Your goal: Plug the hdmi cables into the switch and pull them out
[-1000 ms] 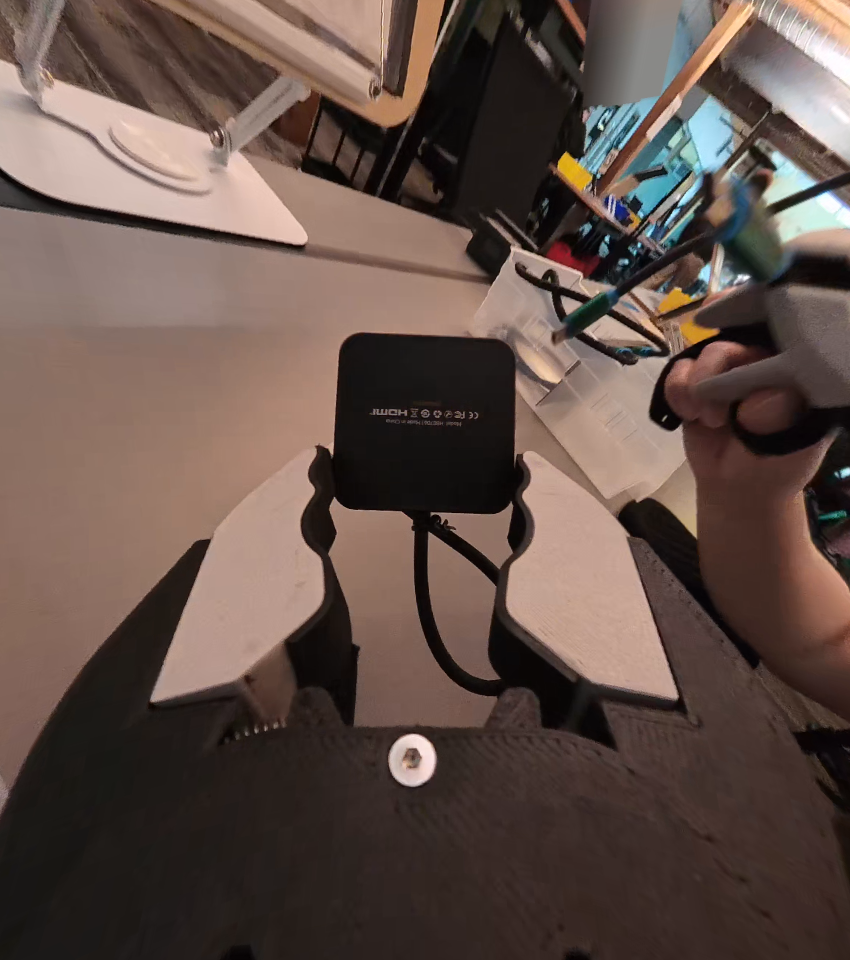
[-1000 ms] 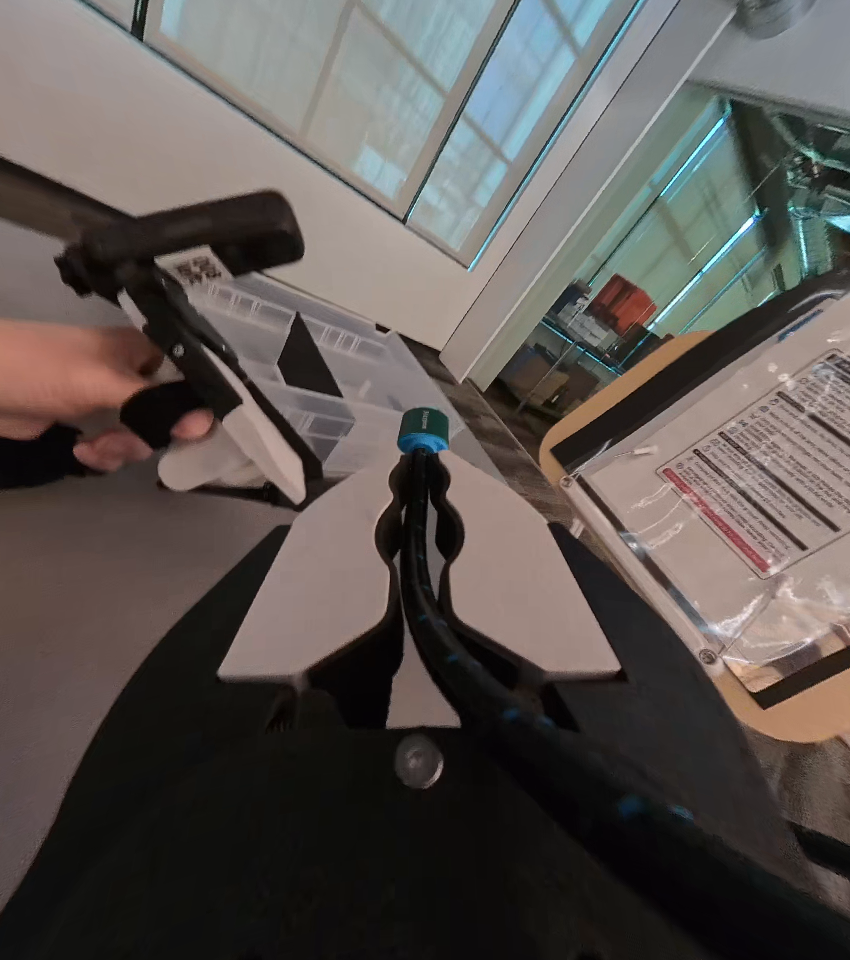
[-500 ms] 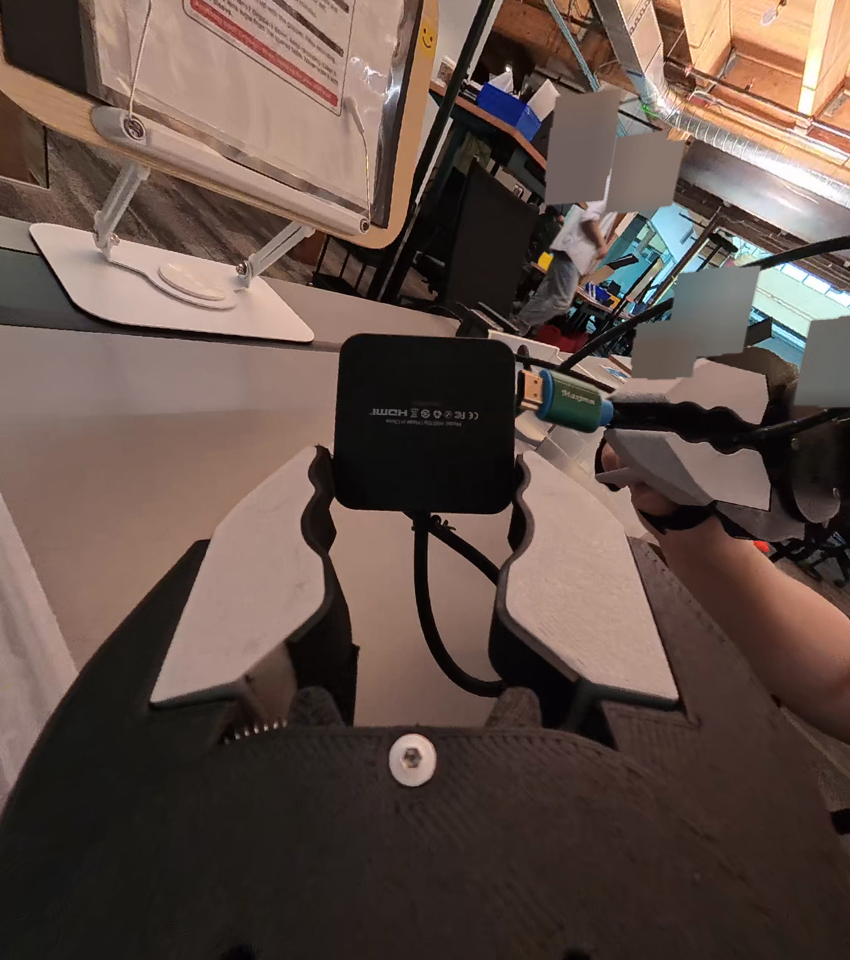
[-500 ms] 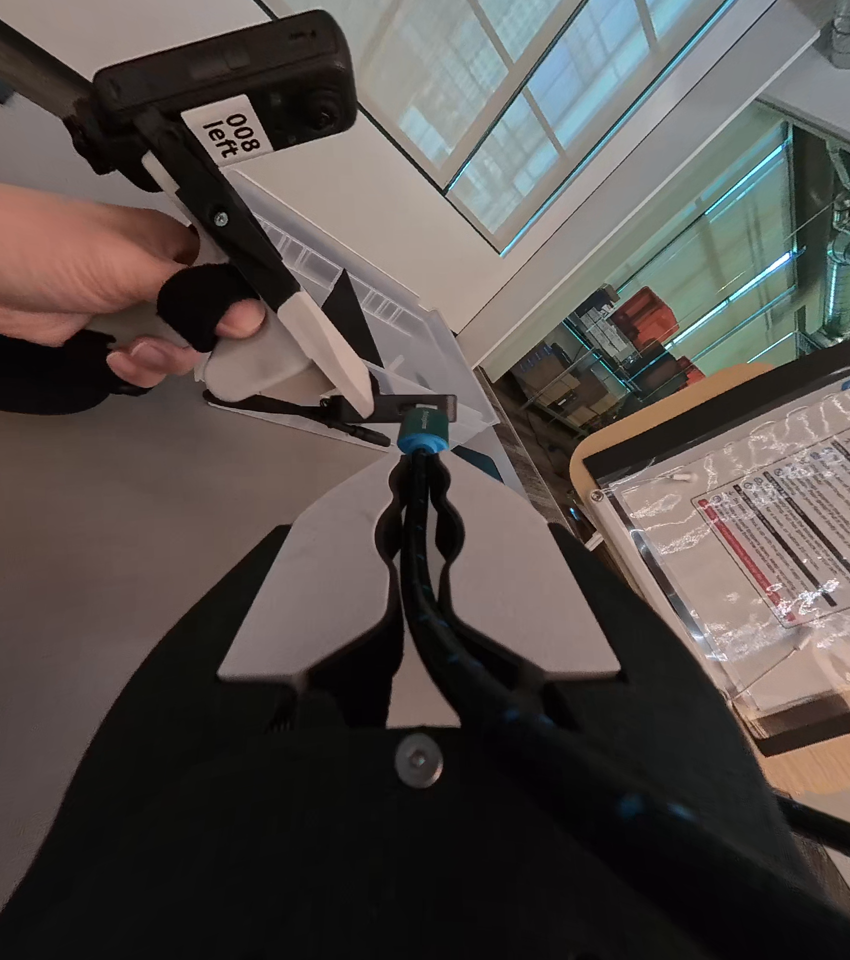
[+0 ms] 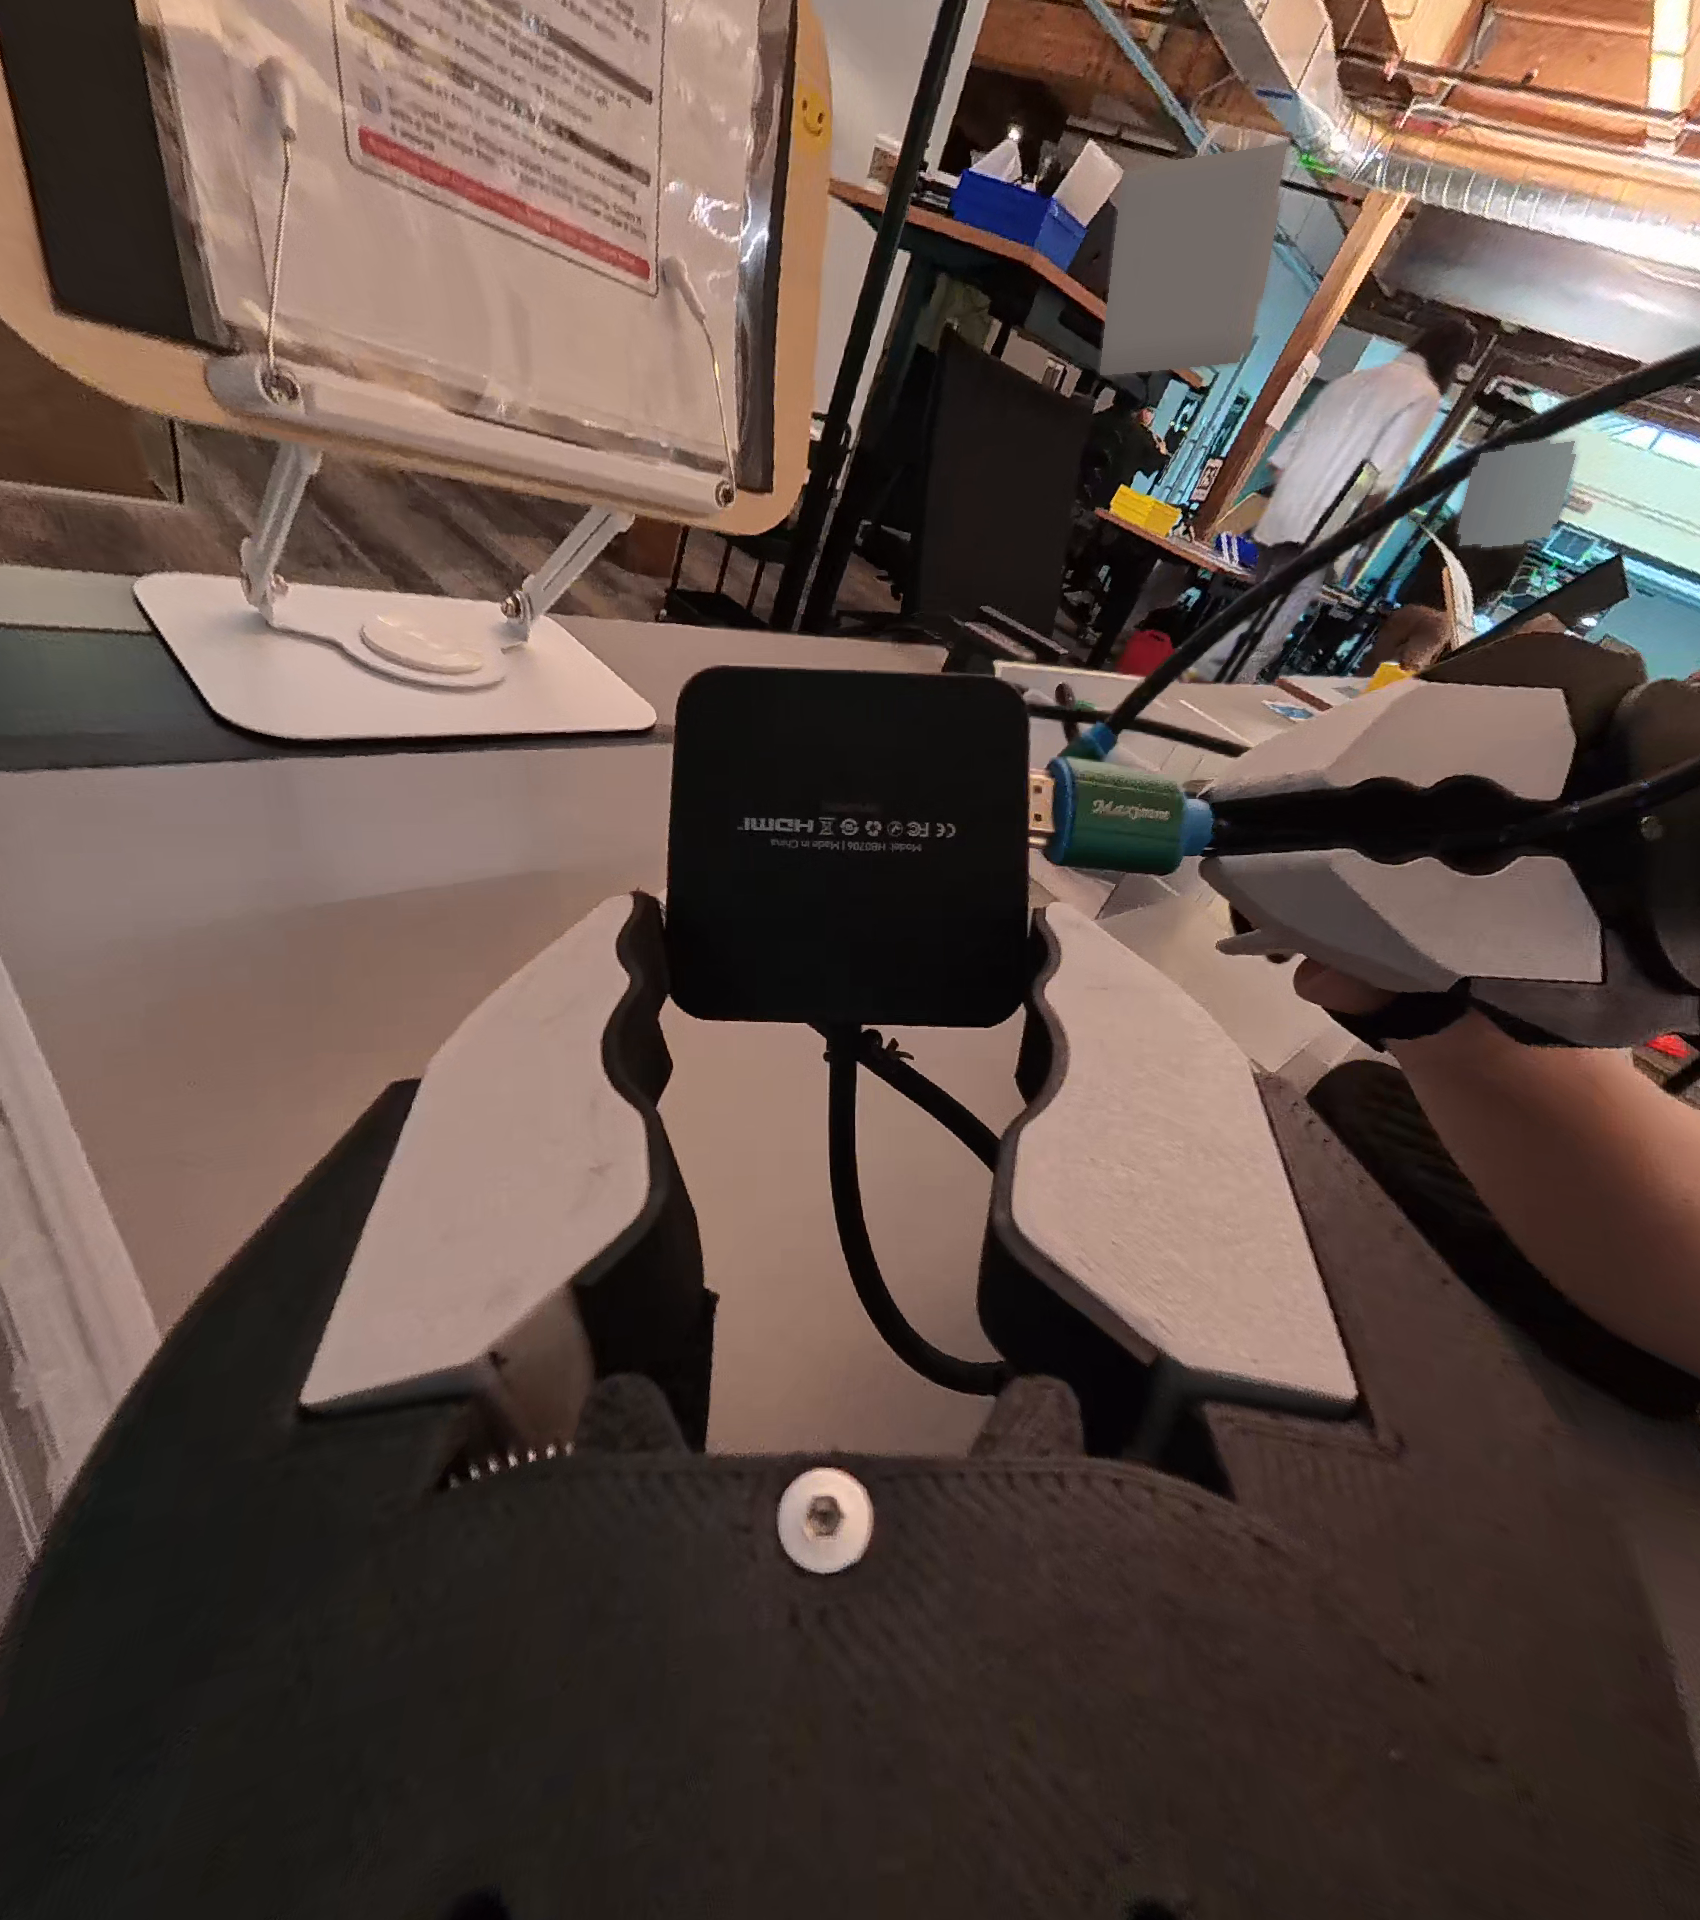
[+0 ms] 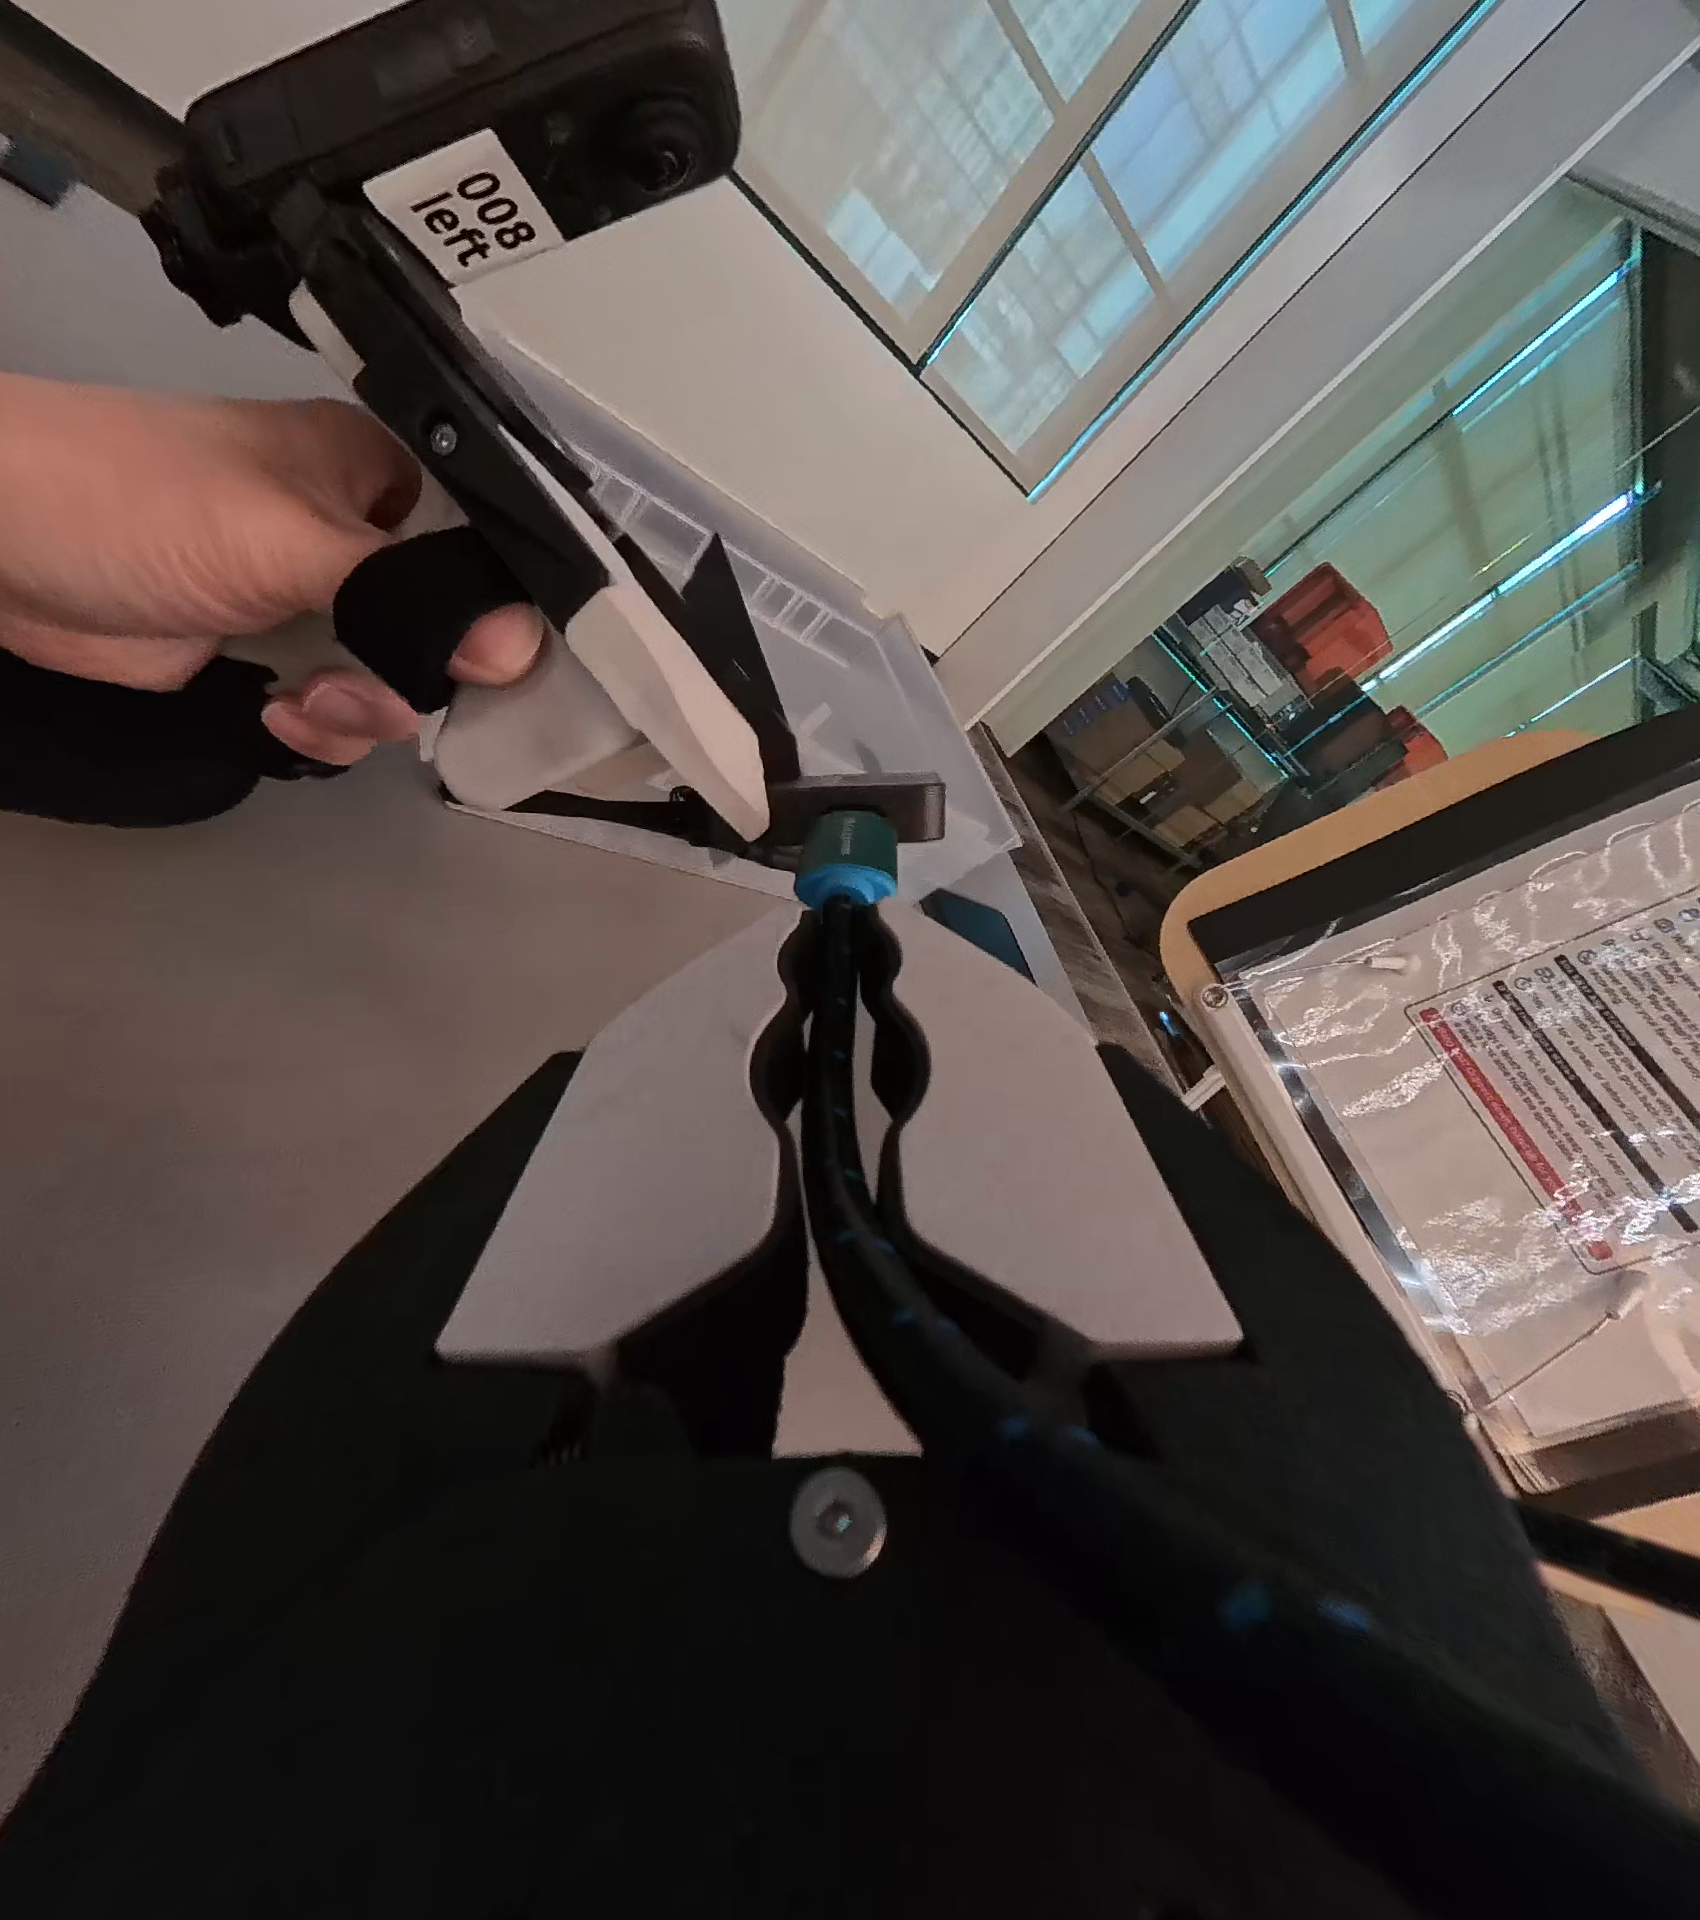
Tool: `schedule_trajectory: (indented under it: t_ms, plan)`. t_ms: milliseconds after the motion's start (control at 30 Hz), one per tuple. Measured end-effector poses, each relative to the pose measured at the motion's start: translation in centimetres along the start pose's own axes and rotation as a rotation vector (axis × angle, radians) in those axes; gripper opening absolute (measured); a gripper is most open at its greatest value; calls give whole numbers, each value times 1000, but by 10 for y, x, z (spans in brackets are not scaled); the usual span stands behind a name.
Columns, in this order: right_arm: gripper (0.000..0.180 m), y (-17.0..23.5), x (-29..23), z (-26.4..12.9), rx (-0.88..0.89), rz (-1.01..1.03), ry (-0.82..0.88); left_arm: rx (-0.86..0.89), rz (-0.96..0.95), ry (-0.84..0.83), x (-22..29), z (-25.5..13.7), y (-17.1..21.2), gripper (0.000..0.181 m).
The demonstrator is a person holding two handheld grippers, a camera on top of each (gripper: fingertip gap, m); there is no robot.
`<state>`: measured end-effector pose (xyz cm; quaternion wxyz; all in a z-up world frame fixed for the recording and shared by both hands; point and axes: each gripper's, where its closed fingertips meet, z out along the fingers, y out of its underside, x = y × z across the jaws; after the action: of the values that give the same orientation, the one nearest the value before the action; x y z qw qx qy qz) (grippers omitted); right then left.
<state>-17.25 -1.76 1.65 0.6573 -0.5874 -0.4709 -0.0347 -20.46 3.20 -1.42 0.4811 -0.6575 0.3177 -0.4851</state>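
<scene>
The left gripper is clamping the lower edge of the black switch, holding it above the grey table. The right gripper is pinching the black cable just behind its green plug (gold tip touching the switch's right side). A white stand is sitting behind.

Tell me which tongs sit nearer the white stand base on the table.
Left. The left tongs, clamped on the square black switch, are closer to the white stand base; the right tongs, gripping the green-and-blue HDMI plug, are farther right.
</scene>
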Motion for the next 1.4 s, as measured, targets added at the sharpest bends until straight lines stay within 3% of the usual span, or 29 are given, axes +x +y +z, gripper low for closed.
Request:
schedule_trajectory:
  t_ms: [300,867,1100,1167,1267,1333,1400]
  plan:
    - [7,-4,-2,-1,-24,-8,-6,4,266,-166,3,-6,-8,65]
    - [8,-6,0,-2,63,13,49,52,342,-246,9,-9,-17,65]
    - [15,4,6,5,144,234,57,146,696,-486,24,-30,-56,65]
    - [16,12,-5,12,118,279,-13,173,763,-546,25,-41,-66,65]
    - [11,12,-49,19,98,260,-266,184,810,-611,18,-54,-71,65]
    - [5,1,-91,12,144,194,-493,186,851,-658,13,-63,-73,65]
    - [3,-5,-110,9,133,78,-541,180,892,-699,11,-71,-75,65]
